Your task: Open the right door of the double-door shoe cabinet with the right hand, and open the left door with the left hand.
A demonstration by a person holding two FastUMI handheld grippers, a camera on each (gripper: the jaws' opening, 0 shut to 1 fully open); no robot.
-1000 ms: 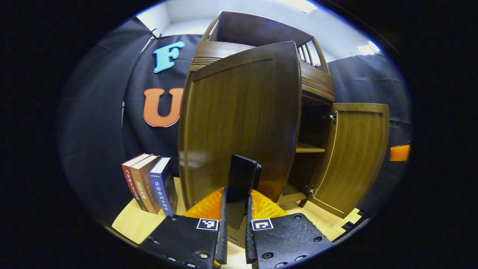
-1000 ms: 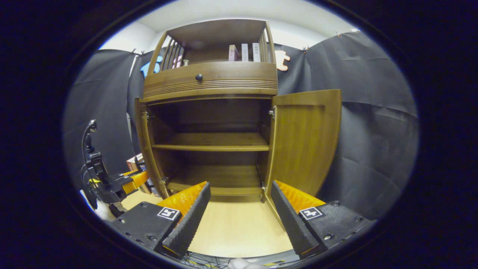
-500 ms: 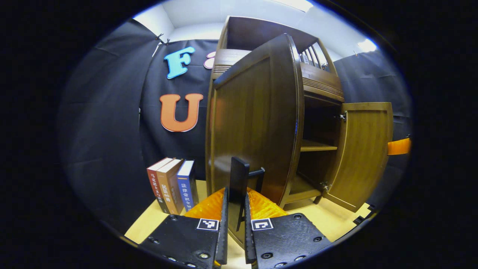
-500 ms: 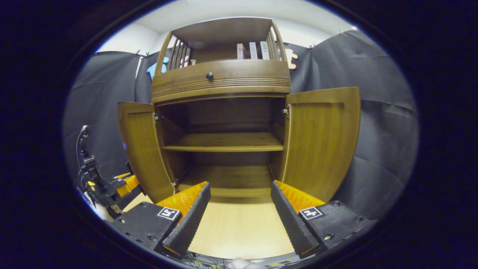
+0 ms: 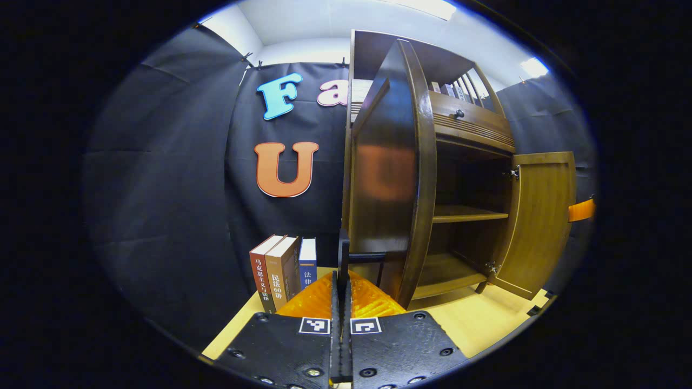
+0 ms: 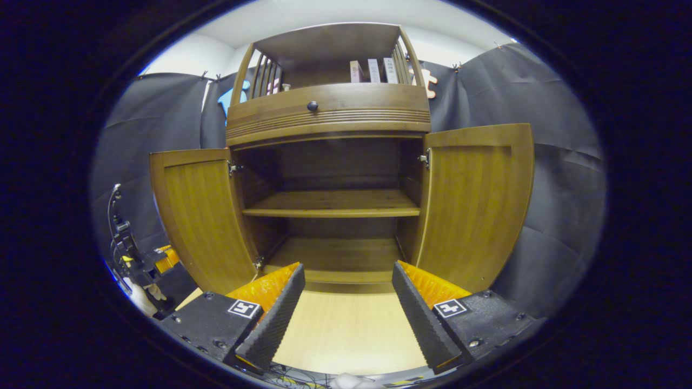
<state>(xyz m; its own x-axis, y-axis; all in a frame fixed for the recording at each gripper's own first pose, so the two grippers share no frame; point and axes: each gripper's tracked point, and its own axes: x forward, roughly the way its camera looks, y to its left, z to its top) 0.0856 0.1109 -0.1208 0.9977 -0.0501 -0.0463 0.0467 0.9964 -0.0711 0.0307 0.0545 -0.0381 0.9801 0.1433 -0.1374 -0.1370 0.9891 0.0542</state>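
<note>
The left door [image 6: 197,216] has swung wider since a second ago, now splayed like the right door [image 6: 476,205]. The left gripper [image 5: 341,281] stays pinched on the door handle [image 5: 346,254]; the right gripper [image 6: 348,292] gapes empty, lower centre. Opening looks complete; next, release the handle.

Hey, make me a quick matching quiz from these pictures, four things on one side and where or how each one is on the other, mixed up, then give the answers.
Things:
1. left gripper
2. right gripper
3. three upright books
4. drawer knob

States or places:
A. on the floor beside the cabinet
B. above the open compartment
C. shut on the left door's handle
D. open, holding nothing

Pairs: 1-C, 2-D, 3-A, 4-B
</note>
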